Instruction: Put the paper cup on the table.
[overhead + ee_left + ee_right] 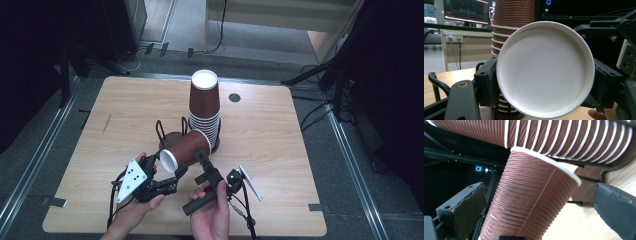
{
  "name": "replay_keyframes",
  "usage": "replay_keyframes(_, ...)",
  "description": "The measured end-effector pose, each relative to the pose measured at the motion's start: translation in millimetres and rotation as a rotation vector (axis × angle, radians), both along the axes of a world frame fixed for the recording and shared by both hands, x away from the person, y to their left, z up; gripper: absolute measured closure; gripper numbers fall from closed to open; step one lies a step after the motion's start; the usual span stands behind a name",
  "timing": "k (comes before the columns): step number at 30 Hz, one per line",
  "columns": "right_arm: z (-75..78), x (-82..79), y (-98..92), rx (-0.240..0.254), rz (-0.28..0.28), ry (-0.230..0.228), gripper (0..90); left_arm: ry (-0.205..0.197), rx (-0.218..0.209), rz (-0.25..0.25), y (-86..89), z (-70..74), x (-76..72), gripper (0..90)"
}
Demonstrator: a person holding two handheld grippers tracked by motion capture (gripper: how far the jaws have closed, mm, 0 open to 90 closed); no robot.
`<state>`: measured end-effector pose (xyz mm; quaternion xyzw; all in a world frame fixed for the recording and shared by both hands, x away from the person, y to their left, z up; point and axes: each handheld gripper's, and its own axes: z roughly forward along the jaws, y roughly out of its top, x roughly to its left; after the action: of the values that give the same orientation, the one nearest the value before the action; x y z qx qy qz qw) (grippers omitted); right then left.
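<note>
Brown ribbed paper cup [184, 150], held on its side above the table [280, 145], near the middle of its front edge.

Wooden table carries a tall stack of cups [204, 114], upside down, on a dark wire holder [167, 136] at its centre. Single cup lies just in front of the stack, white base toward the person. Left gripper [172, 176] is pinched on its base end, pads [487, 83] pressing both sides. Right gripper [201, 156] straddles the cup's wall, jaws spread and clear of it. Likely light, thin and easily crushed; ribs give grip. Best held at the stiff base or rolled rim.
</note>
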<state>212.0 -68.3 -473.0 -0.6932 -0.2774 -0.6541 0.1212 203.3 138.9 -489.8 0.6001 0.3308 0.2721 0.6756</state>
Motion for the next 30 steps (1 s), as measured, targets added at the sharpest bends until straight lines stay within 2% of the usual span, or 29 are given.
replay_keyframes(3,0.4,0.2,1.8,0.076,0.029,0.036,0.0,-0.010,-0.009,-0.005,-1.3,-0.5,-1.2,23.9)
replay_keyframes(5,2.2,0.1,2.8,0.099,0.038,0.045,0.0,-0.014,-0.013,-0.007,-2.1,-0.3,-1.9,23.9)
replay_keyframes(7,3.0,1.4,2.4,0.144,0.041,0.064,0.1,-0.020,-0.013,-0.012,-2.8,0.1,-2.8,23.9)
replay_keyframes(12,2.6,5.8,2.2,0.197,0.035,0.083,0.4,-0.024,-0.013,-0.019,-3.7,-0.3,-3.4,23.9)
replay_keyframes(15,0.8,8.7,3.5,0.207,0.034,0.101,1.9,-0.028,-0.013,-0.025,-4.2,-0.5,-3.9,23.9)
replay_keyframes(18,0.0,10.3,4.9,0.211,0.043,0.092,4.3,-0.035,-0.024,-0.035,-4.0,-0.2,-4.5,23.9)
replay_keyframes(21,0.0,11.9,5.4,0.230,0.046,0.105,5.8,-0.047,-0.023,-0.045,-4.1,0.1,-5.4,23.9)
replay_keyframes(30,-0.7,16.6,3.9,0.254,0.060,0.115,5.7,-0.057,-0.016,-0.064,-4.9,0.6,-6.9,24.0)
